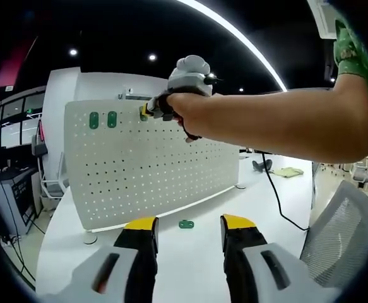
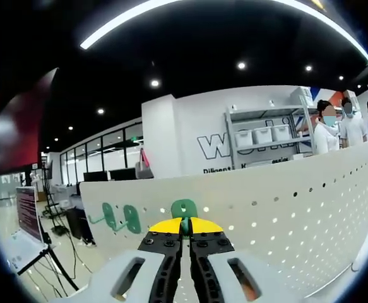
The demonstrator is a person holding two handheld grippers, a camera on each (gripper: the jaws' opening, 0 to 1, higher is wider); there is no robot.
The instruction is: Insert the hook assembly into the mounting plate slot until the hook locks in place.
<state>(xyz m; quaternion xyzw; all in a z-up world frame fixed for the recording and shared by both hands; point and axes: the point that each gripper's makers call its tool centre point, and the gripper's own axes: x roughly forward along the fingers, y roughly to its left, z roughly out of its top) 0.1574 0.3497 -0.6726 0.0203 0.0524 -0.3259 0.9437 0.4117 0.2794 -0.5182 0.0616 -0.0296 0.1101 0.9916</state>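
A white pegboard (image 1: 152,164) stands upright on the white table (image 1: 190,265). Two green hooks (image 1: 102,119) hang side by side near its top left, also seen as hooks (image 2: 122,216) in the right gripper view. My right gripper (image 2: 185,225) is shut on a third green hook (image 2: 184,209), held against the pegboard (image 2: 278,208) near its top edge. From the left gripper view that right gripper (image 1: 147,112) reaches in from the right in a person's hand. My left gripper (image 1: 189,224) hangs open above the table, with a loose green hook (image 1: 185,224) lying beyond its jaws.
A mesh office chair (image 1: 344,227) stands at the right of the table. A black cable (image 1: 278,202) runs across the tabletop. Desks and monitors (image 1: 7,183) sit at the left. Behind the pegboard stand several people (image 2: 344,126) and a shelf with bins (image 2: 262,136).
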